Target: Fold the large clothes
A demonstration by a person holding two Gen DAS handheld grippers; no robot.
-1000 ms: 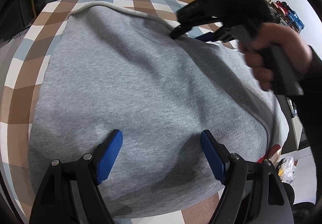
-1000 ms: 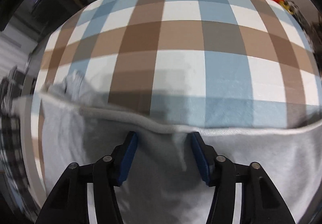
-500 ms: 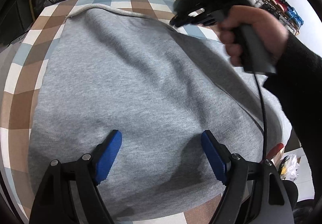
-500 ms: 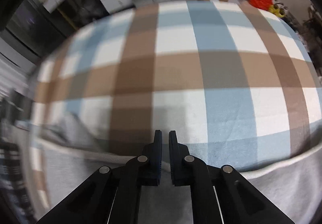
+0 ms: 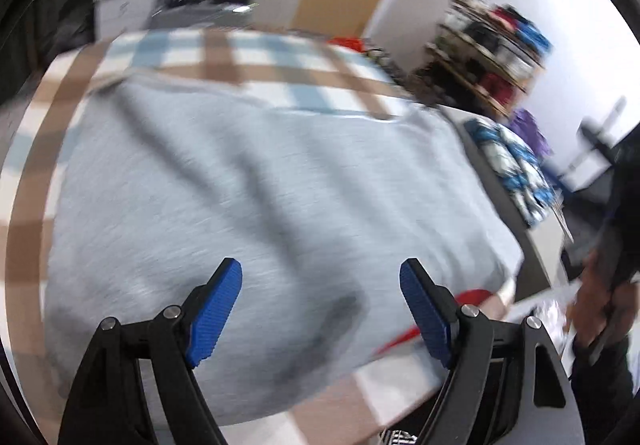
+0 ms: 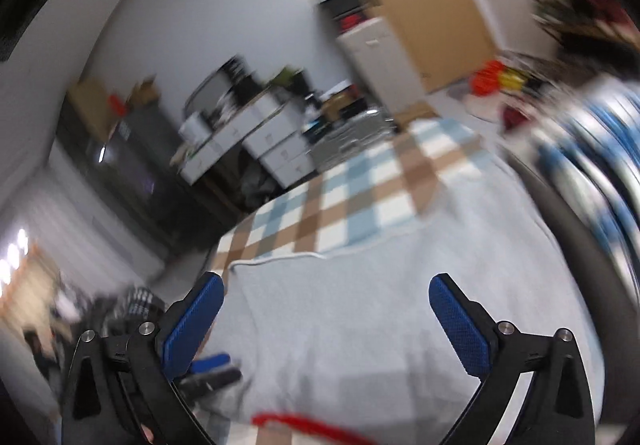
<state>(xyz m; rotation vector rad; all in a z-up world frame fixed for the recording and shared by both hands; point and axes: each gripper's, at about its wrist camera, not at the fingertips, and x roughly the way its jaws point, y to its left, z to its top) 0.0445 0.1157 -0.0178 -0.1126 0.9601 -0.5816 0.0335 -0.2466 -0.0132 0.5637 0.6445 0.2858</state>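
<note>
Both grippers, left (image 5: 320, 305) and right (image 6: 326, 319), hang spread wide and hold nothing above the grey sweatshirt (image 5: 256, 197) lying folded on the checked tablecloth (image 6: 340, 197); I judge one fold finished, next calls for gripping an edge

Garment (image 5: 248, 181): plain light grey. Tablecloth (image 5: 224, 53), at 12 o'clock of it: brown, pale-blue and white check. Left gripper (image 5: 320, 301) and right gripper (image 6: 326, 321): black frames, blue pads.

Grey sweatshirt (image 5: 260, 185) matt knit cloth, checked table cover (image 6: 360, 189) prob. woven, blurry
</note>
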